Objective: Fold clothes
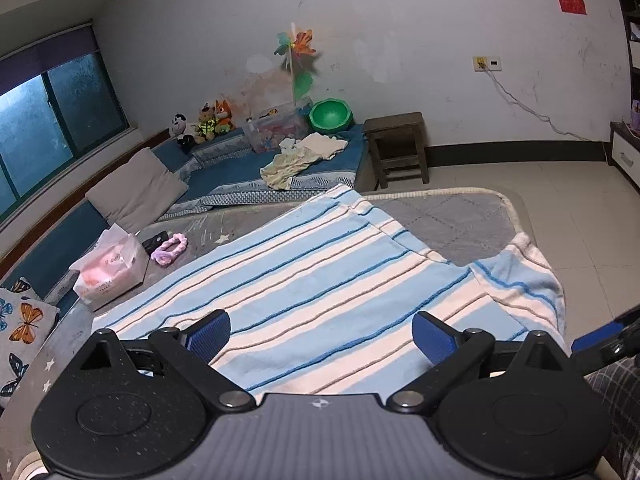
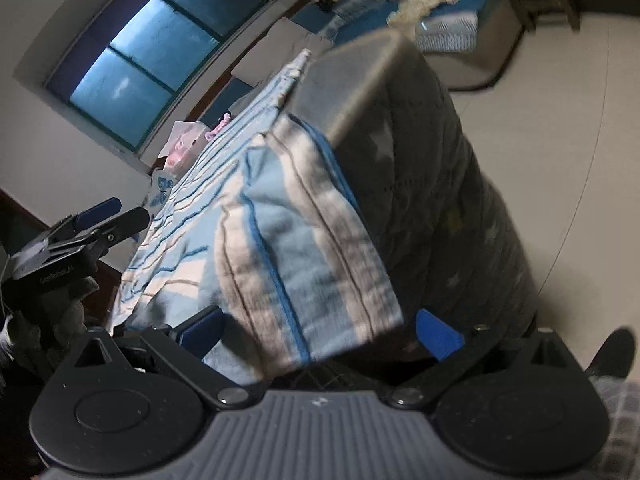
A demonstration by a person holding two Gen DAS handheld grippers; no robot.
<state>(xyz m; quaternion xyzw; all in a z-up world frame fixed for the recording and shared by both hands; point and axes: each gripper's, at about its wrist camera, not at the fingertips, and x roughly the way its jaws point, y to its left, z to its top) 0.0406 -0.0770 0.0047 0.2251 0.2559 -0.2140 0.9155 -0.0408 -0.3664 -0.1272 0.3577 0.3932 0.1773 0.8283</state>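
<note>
A light blue and white striped garment [image 1: 320,276] lies spread on the grey quilted bed [image 1: 452,216], one sleeve [image 1: 528,276] hanging over the right edge. My left gripper [image 1: 320,334] hovers open over its near hem, nothing between the blue pads [image 1: 210,334]. In the right wrist view the draped sleeve [image 2: 296,248] hangs down the bed's side, and my right gripper [image 2: 320,334] stands open just in front of its lower end. The left gripper [image 2: 100,220] also shows at the left of that view. The right gripper's blue tip [image 1: 592,342] peeks in at the left view's right edge.
A pink tissue pack [image 1: 110,270], a pink hair band [image 1: 172,246] and a dark small object lie on the bed's left. Cushions, plush toys, a toy bin, a green bowl [image 1: 330,114] and loose clothes [image 1: 300,160] sit on the blue mat; a wooden stool [image 1: 398,146] stands beside it.
</note>
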